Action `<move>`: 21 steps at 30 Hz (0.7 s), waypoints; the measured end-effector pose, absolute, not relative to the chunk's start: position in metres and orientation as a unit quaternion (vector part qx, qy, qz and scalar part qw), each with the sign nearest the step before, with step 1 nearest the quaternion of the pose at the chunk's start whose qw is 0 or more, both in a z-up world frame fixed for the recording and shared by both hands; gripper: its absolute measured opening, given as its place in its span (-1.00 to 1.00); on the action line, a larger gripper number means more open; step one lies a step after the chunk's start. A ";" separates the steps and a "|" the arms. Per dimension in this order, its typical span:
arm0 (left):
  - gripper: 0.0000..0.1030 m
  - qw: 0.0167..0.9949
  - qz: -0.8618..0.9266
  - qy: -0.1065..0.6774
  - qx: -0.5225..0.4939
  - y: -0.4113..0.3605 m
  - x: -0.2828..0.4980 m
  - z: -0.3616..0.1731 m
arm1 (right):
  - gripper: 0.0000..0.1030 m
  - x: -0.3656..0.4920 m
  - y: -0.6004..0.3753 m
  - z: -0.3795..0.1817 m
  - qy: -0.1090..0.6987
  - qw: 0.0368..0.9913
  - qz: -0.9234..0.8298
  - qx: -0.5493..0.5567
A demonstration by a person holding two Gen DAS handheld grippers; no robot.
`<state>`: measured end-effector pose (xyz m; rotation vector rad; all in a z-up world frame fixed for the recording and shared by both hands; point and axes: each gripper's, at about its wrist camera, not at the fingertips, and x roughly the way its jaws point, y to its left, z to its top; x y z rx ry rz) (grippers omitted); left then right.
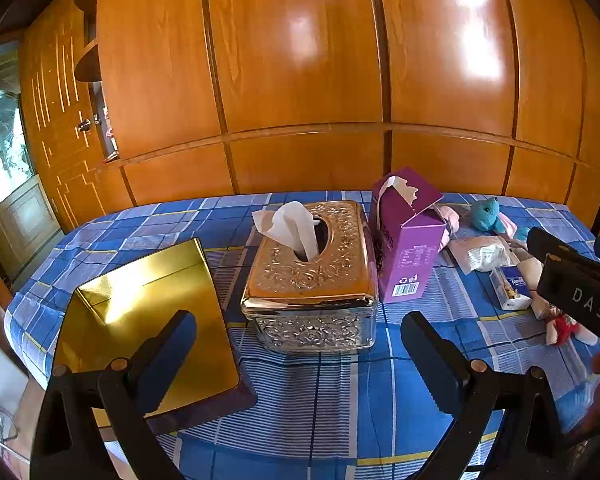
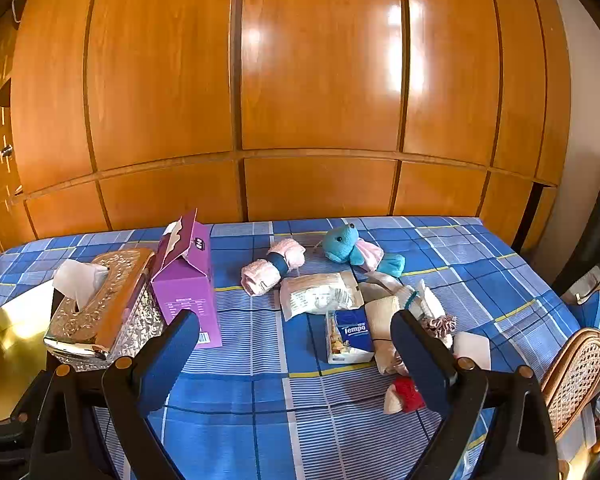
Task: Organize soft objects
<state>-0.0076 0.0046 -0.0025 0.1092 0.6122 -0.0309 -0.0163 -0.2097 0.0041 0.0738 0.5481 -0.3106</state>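
Soft things lie in a cluster on the blue checked tablecloth (image 2: 260, 380): a teal plush toy (image 2: 342, 242), a rolled pink towel (image 2: 272, 266), a white plastic wipes pack (image 2: 320, 294), a Tempo tissue packet (image 2: 350, 336), a beige cloth doll (image 2: 390, 332) with a red part (image 2: 408, 394). My right gripper (image 2: 296, 340) is open, low over the cloth just in front of the Tempo packet. My left gripper (image 1: 300, 342) is open and empty in front of the ornate metal tissue box (image 1: 312, 276). The teal plush (image 1: 486, 212) and wipes pack (image 1: 486, 256) show at the right.
A purple tissue carton (image 1: 408, 236) stands right of the metal box. A shiny gold tray (image 1: 152, 312) lies at the left. The other gripper's black body (image 1: 576, 284) enters from the right. Wooden wardrobe panels (image 2: 320, 80) back the table. A wicker chair (image 2: 576, 372) stands at the right.
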 end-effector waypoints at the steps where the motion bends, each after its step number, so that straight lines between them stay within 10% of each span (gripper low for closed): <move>1: 0.99 0.952 -0.016 0.302 0.054 0.004 -0.008 -0.003 | 0.90 -0.016 -0.210 0.004 0.269 0.950 -0.153 0.037; 21: 0.99 0.911 -0.196 0.356 0.076 -0.038 0.014 -0.004 | 0.90 -0.039 -0.332 0.005 0.278 0.920 -0.235 0.143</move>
